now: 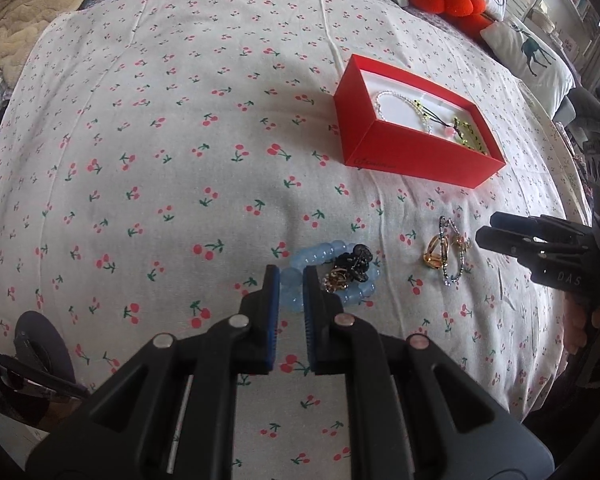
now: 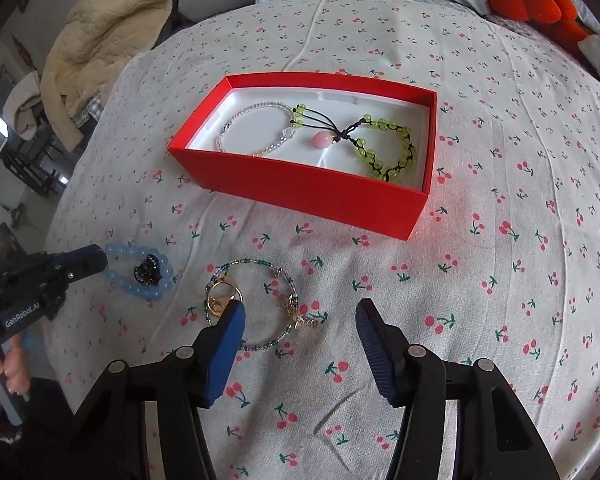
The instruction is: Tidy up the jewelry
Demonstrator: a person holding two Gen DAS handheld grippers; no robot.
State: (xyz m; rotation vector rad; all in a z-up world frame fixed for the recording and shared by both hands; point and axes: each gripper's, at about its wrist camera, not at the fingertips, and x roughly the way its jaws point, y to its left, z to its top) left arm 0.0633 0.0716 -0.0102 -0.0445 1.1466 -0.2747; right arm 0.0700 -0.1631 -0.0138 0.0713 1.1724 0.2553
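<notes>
While right jaws gape, left jaws pinch the blue bead bracelet.

Soft, even daylight; faint shadow left of the red box; strong fisheye curvature (dark vignetting at corners); focus sharp throughout.
</notes>
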